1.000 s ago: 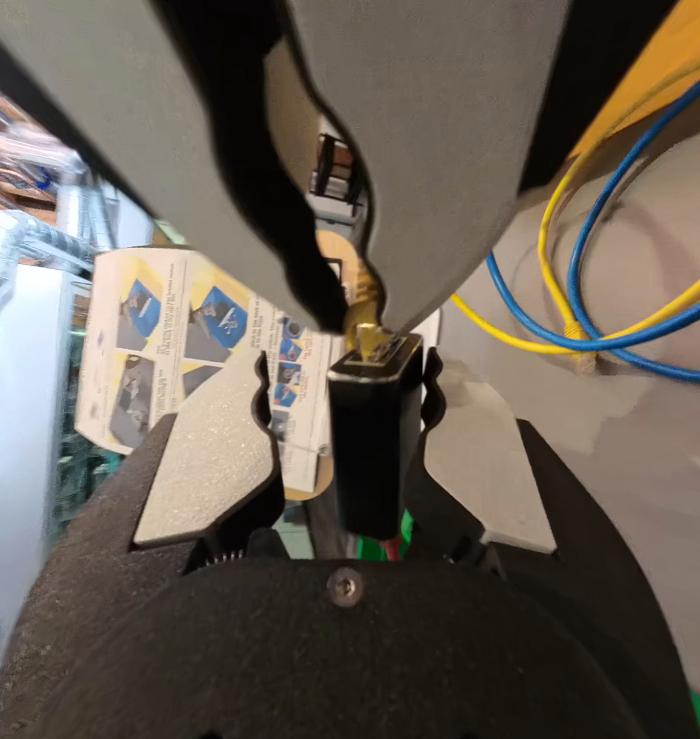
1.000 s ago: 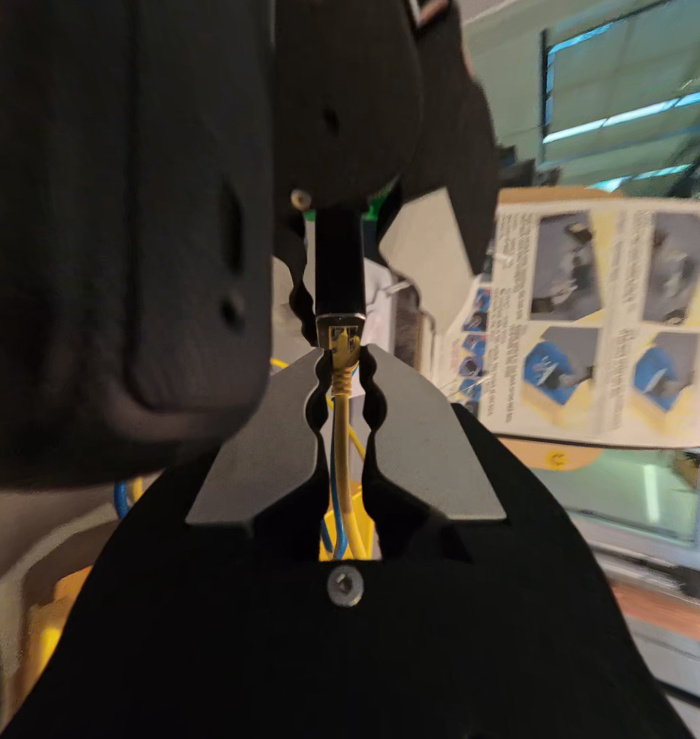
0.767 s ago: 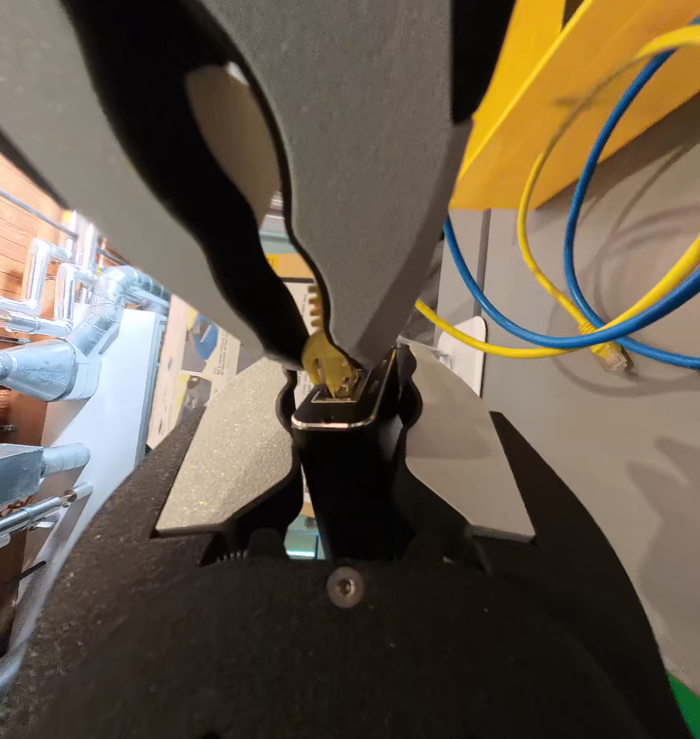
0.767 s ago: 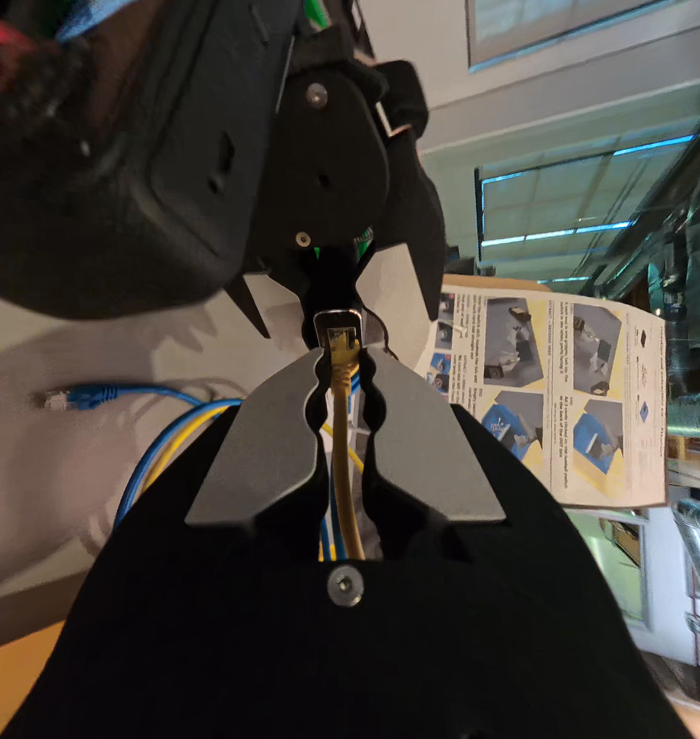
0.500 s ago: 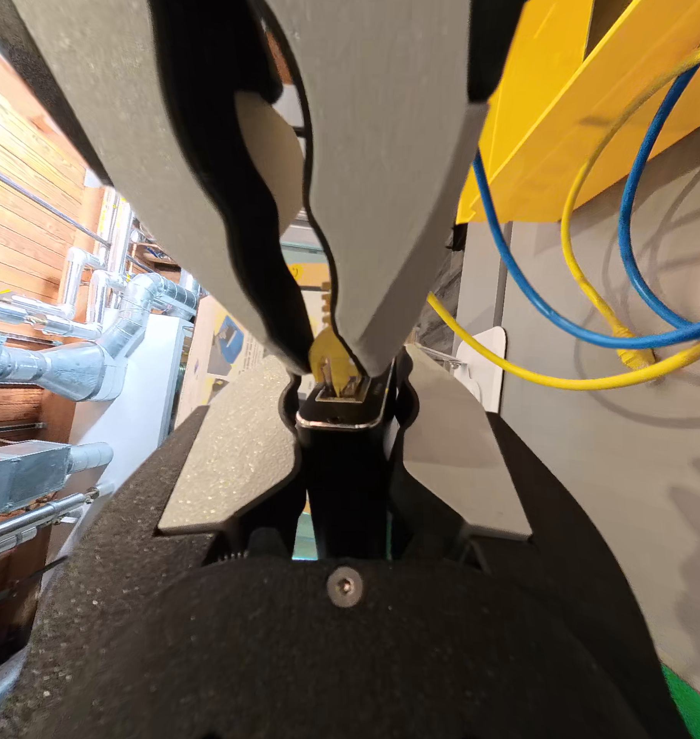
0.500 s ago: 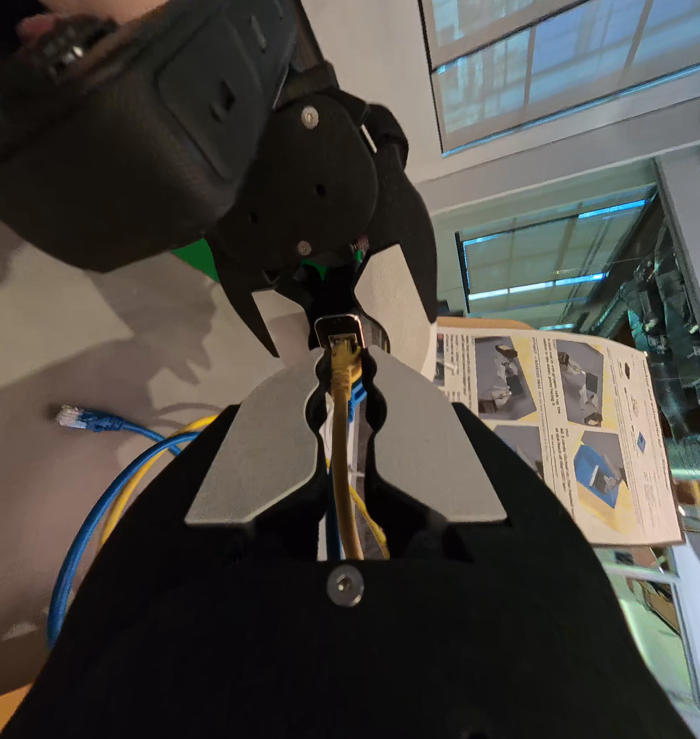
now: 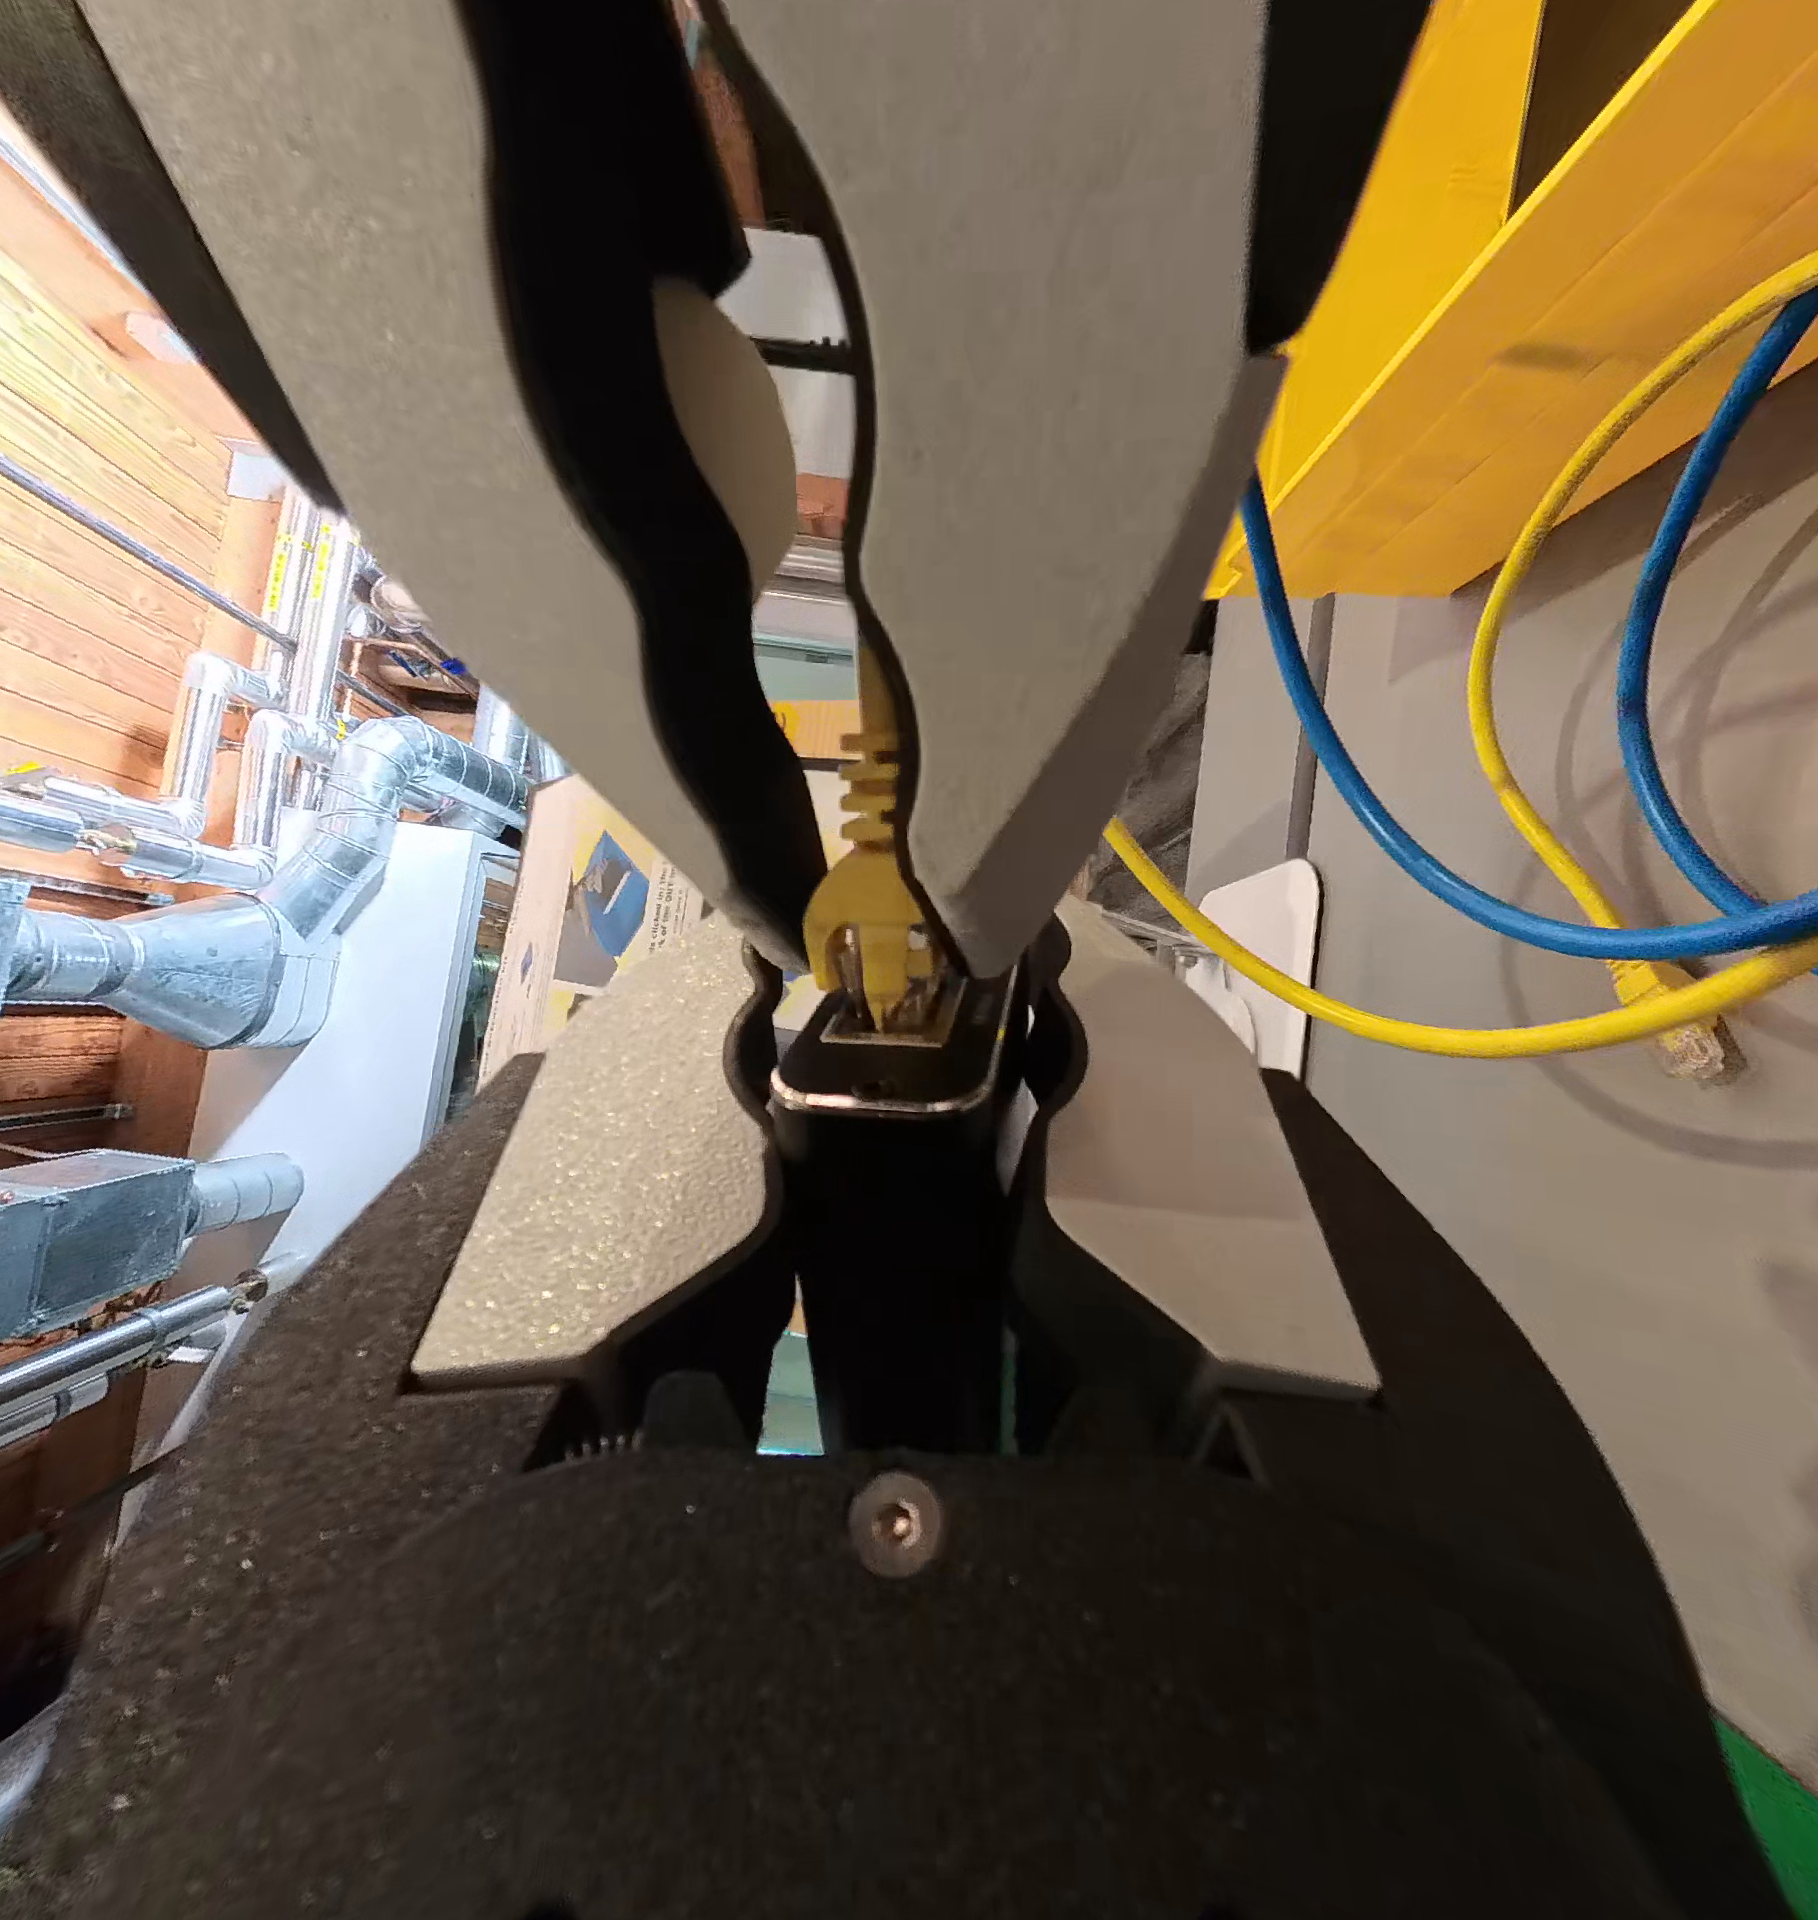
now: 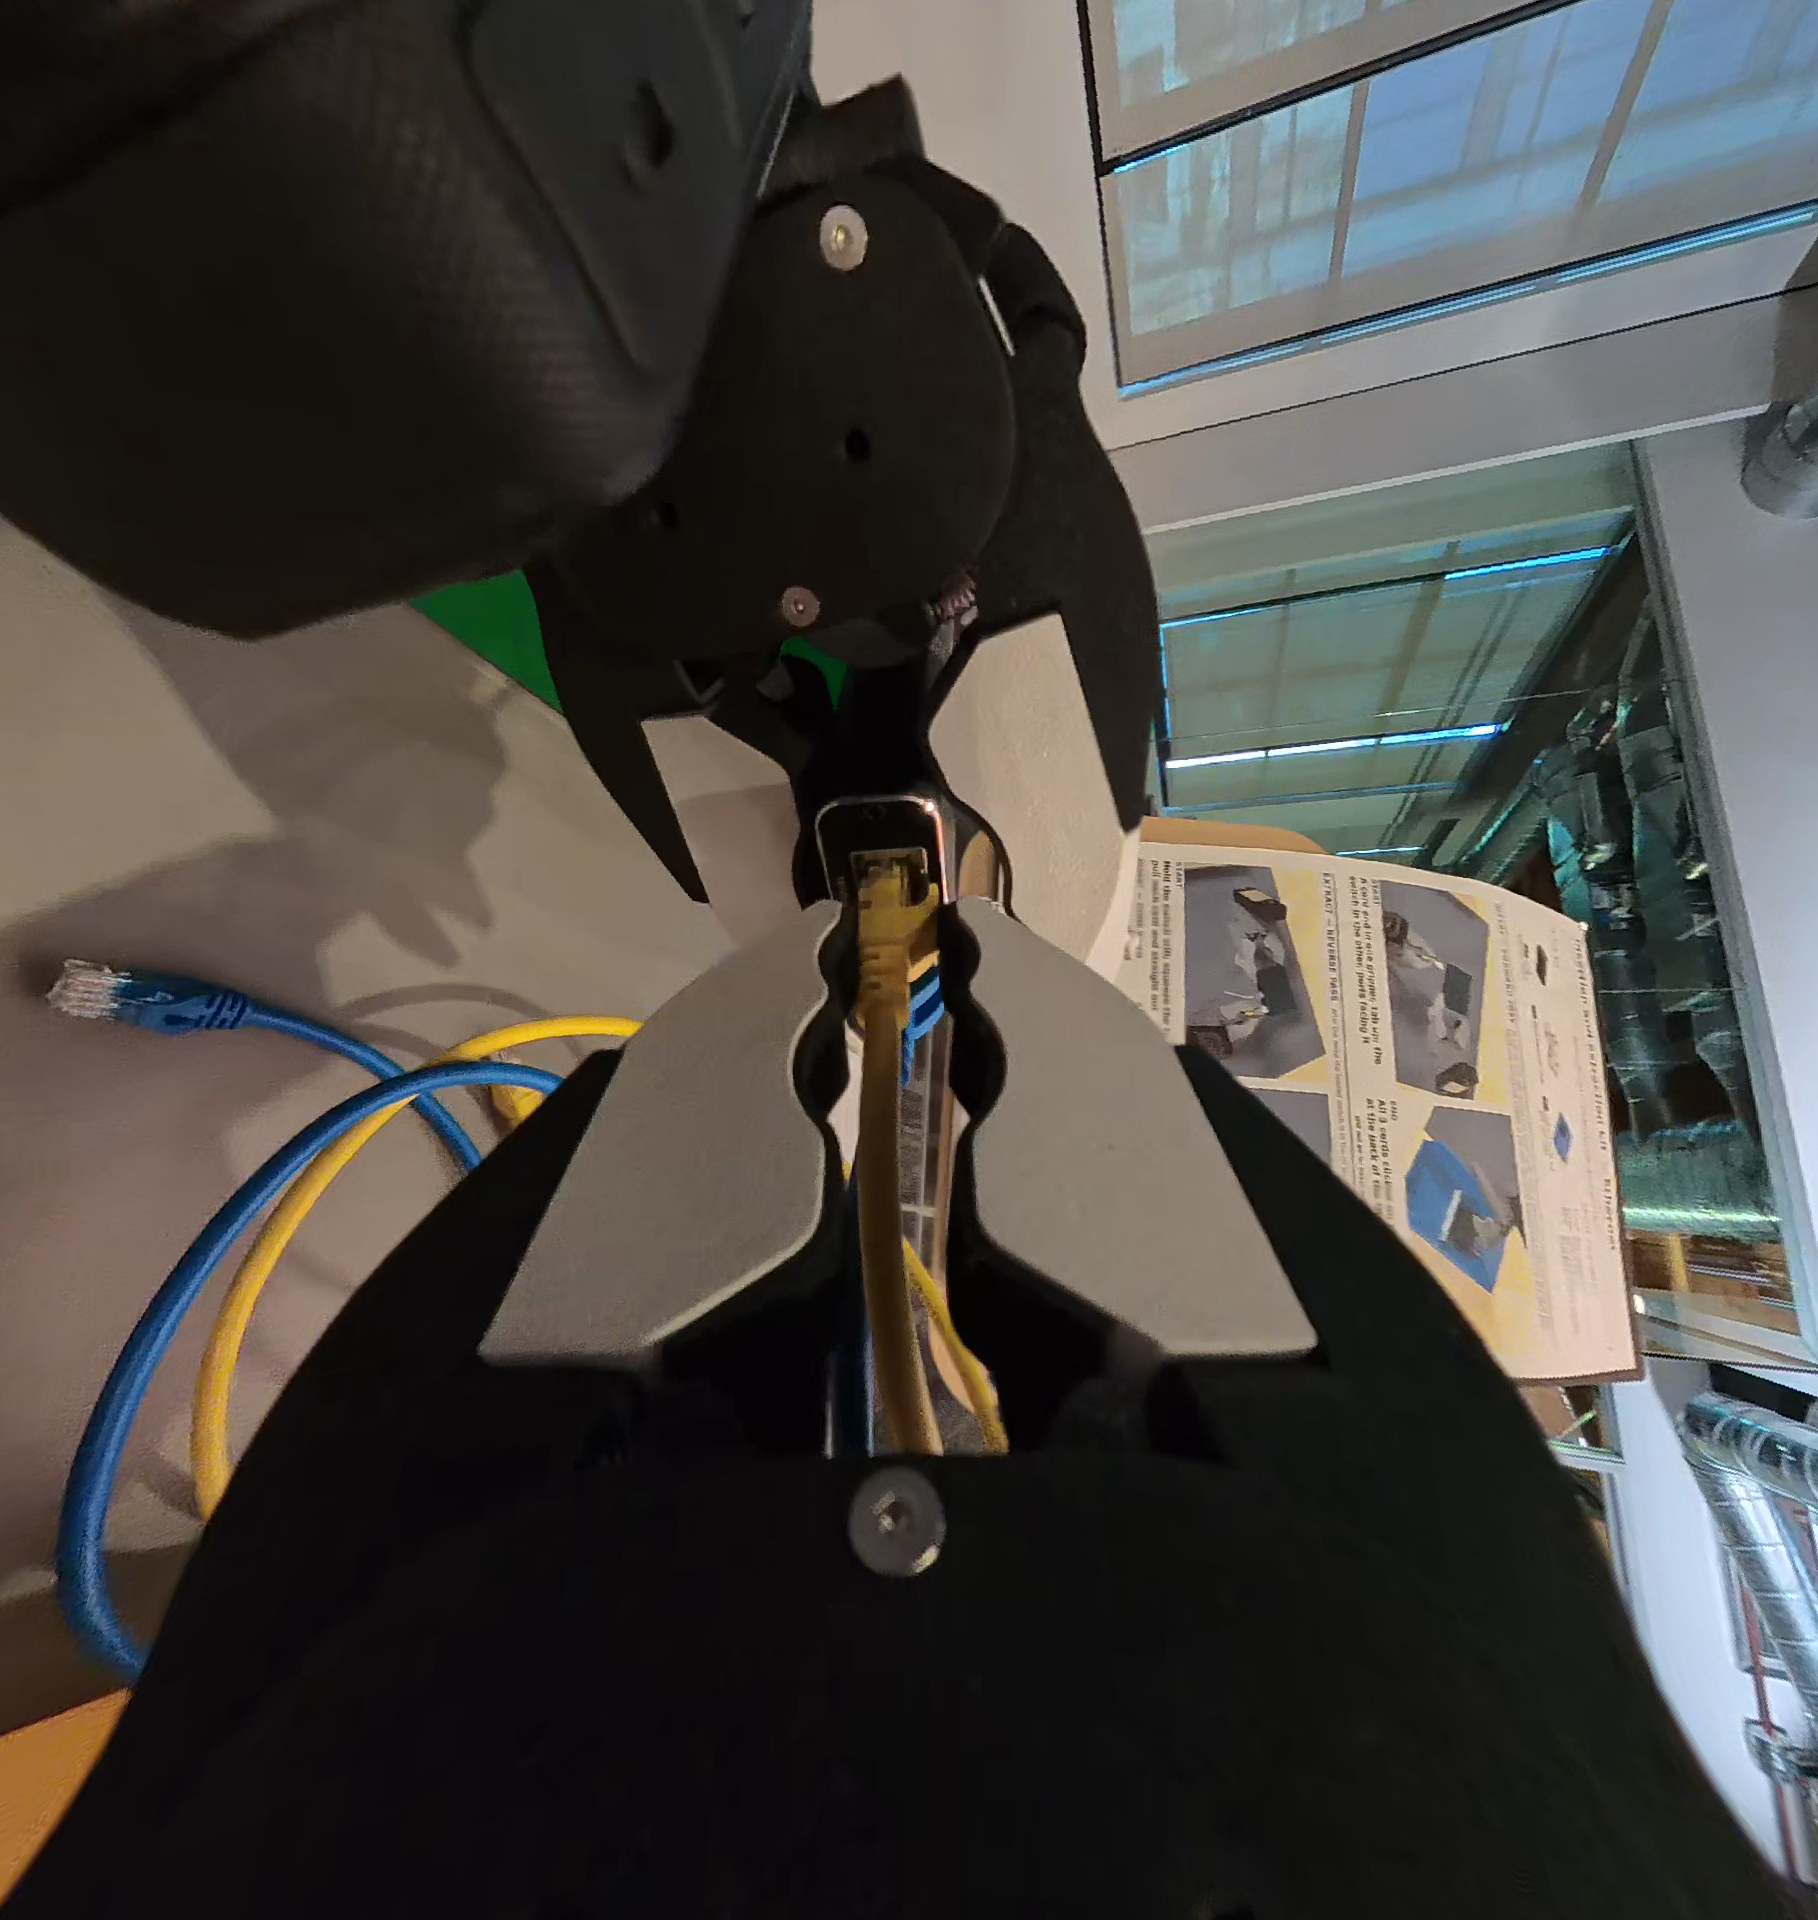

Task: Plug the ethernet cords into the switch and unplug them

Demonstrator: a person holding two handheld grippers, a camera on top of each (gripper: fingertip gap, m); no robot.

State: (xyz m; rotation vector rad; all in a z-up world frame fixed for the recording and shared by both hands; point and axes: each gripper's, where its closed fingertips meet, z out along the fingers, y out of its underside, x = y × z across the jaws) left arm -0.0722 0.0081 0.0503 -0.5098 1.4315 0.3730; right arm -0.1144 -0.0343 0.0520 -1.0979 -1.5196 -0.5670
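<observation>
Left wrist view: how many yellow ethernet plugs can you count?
2 yellow plugs: one at the black switch's port, pinched by the right hand-held gripper; one loose on the grey table at right. Others may be hidden.

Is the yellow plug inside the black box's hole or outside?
Partly in: the yellow plug has its tip inside the black switch port.

Background, both wrist views. Grey matte tabletop (image 7: pixel 1507 1299), bright green strip (image 7: pixel 1798 1829) at its edge. Yellow angled board (image 7: pixel 1487 343) above tabletop. Small white rounded-corner plate (image 7: pixel 1263 935) upright at tabletop's far edge. Silver insulated ducting and pipes (image 7: pixel 157 956) against horizontal wooden plank wall (image 7: pixel 53 416). White cabinet panel (image 7: pixel 365 997) beside ducting. Printed instruction sheet with blue-and-yellow photos on tan backing board (image 8: pixel 1404 1091), standing upright. Large glass windows with grey frames (image 8: pixel 1456 156) overhead.
</observation>
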